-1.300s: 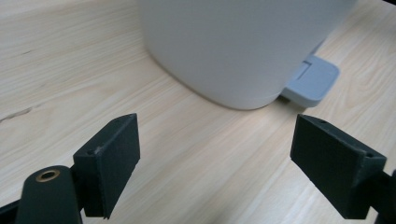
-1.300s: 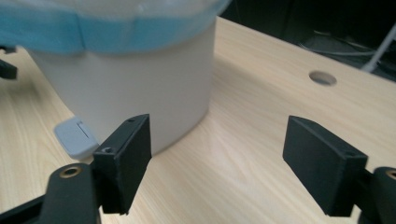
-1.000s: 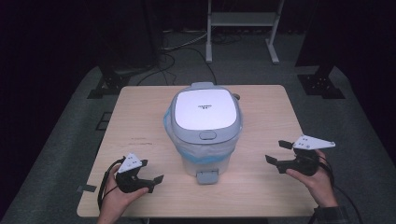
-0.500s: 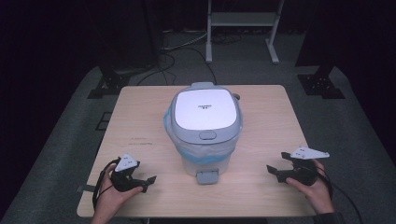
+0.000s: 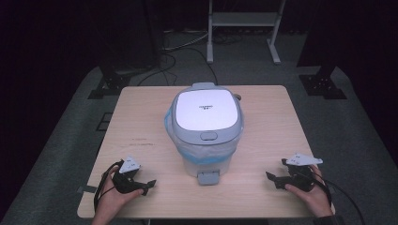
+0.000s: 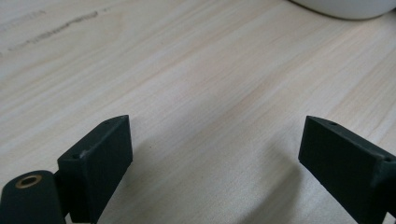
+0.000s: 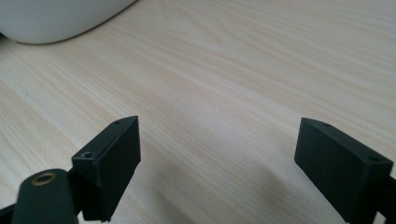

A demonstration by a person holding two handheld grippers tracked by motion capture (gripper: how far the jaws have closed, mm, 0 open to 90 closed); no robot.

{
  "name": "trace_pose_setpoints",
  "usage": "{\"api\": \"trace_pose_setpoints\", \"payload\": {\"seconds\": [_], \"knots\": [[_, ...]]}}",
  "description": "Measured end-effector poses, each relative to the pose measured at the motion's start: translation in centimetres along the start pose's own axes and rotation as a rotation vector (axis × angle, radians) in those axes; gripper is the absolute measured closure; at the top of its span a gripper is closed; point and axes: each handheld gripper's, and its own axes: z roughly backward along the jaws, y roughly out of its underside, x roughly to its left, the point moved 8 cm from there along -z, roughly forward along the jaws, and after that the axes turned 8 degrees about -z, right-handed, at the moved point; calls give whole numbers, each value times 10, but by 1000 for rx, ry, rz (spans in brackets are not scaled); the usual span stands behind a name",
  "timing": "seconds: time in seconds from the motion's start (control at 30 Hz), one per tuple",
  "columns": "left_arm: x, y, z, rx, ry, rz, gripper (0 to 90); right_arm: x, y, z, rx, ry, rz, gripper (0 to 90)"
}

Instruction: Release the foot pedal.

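Nothing has been done to the pedal bin (image 5: 206, 129) as far as its present state tells: its white lid (image 5: 205, 110) lies shut, the grey foot pedal (image 5: 209, 177) at its 6 o'clock side sits unpressed, and a pale blue liner bag (image 5: 202, 152) shows through the translucent body, its edge puffing out below the lid rim. The bin stands at the middle of the bench (image 5: 141, 122), a little toward 12 o'clock. The left claw (image 5: 146, 185) rests low at about 8 o'clock from the bin, well apart from it, its jaws spread wide over bare wood with nothing between them. The right claw (image 5: 277, 172) sits at about 4 o'clock, likewise well apart; its jaws have just been opening and stand wide, empty too. In both gripper views the bin's white base curves in at the top edge. By my reading, the whole job lies ahead: reaching in, then working the pedal, lid or bag.
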Motion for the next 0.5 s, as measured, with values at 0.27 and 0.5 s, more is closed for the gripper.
{"api": "trace_pose_setpoints", "payload": {"seconds": [0.27, 0.5], "knots": [[-1, 0, -3, -12, -6, -36, 49, -5, 9, -7, 48, 23, -6, 119], [-1, 0, -3, -12, -6, -36, 48, -6, 9, -7, 52, 23, -19, 116]]}}
